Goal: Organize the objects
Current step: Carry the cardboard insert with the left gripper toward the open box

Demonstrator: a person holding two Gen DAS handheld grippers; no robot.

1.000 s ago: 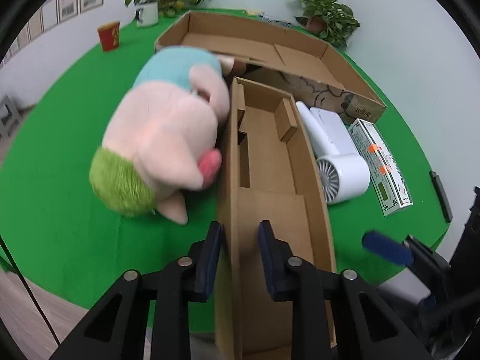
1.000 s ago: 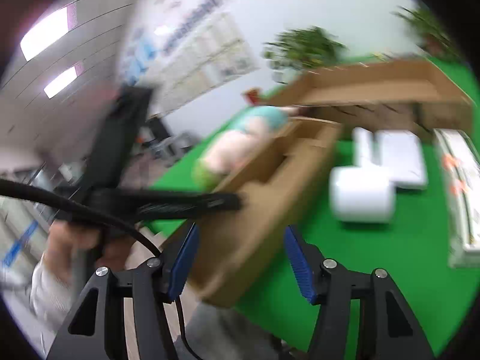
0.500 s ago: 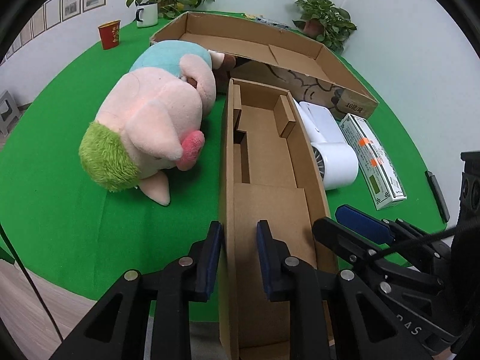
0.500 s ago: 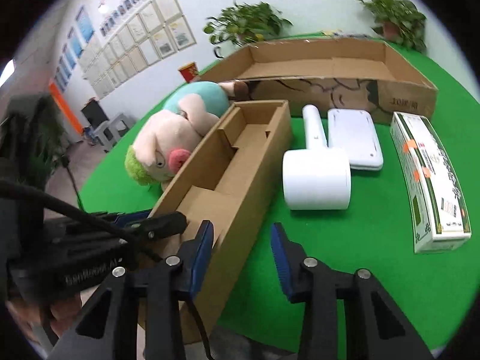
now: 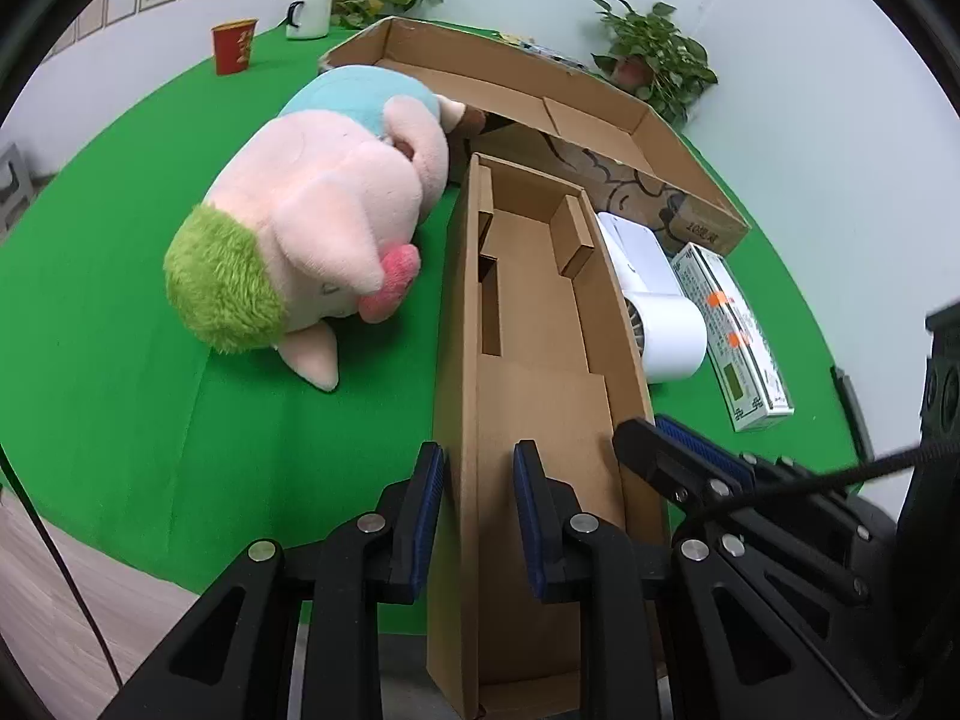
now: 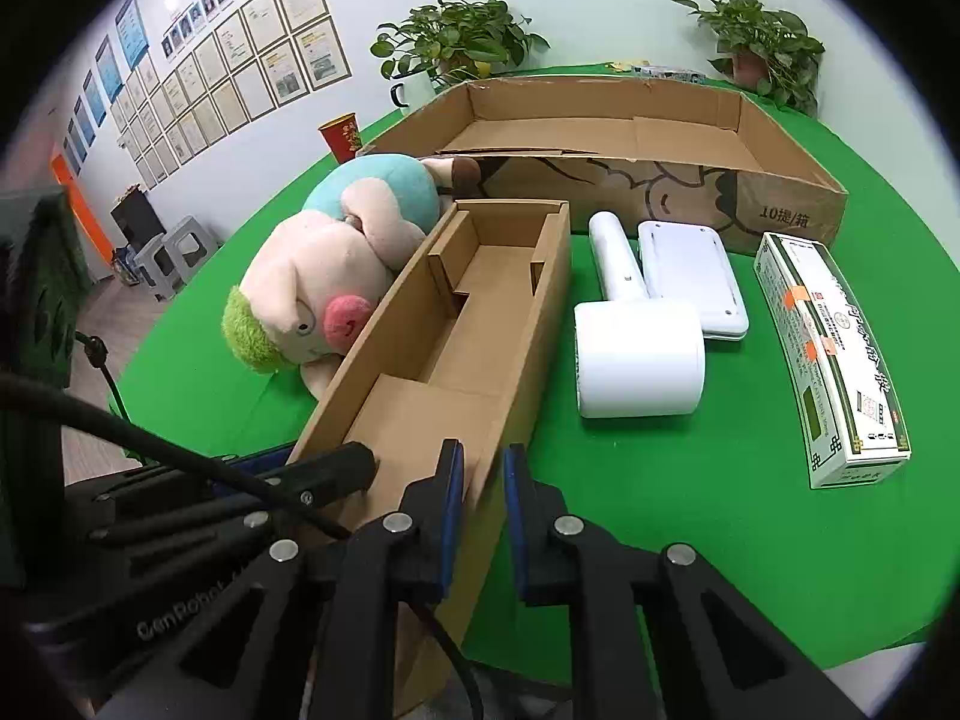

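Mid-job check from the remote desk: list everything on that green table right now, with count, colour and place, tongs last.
Long narrow cardboard tray: one, brown, table centre, near end over the edge.
Pink plush pig with green hair: one, lying against the tray's left wall.
Large shallow cardboard box: one, brown, behind the tray.
White hair dryer: one, right of the tray.
Flat white device: one, beside the dryer.
White-and-green carton: one, far right.
Red paper cup: one, back left.
Potted plants: two, green, back edge.
Green table: one.
Left tongs: one, black with blue pads, astride the tray's left wall.
Right tongs: one, same colours, astride the right wall.
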